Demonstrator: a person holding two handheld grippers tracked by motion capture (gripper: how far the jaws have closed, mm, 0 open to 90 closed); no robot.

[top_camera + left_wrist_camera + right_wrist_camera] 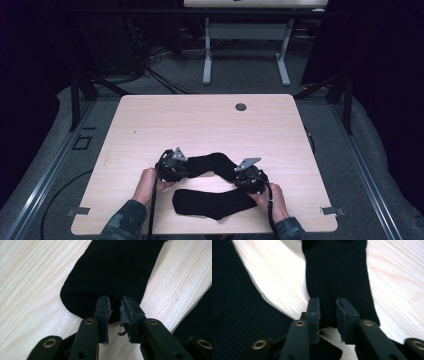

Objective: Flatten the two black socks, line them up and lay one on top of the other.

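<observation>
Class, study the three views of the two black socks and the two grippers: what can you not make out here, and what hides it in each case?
- Far sock, high view: both ends covered by the left gripper and right gripper.
- Near sock, gripper views: cut off by the frame edges.
- Whether the pads pinch fabric: black on black, not clear.
- Table hole, high view: too small to tell.

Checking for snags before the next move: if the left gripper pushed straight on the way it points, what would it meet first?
Probably the far black sock itself: the left gripper already has that sock's rounded end between its jaws, and the fabric runs on ahead.
</observation>
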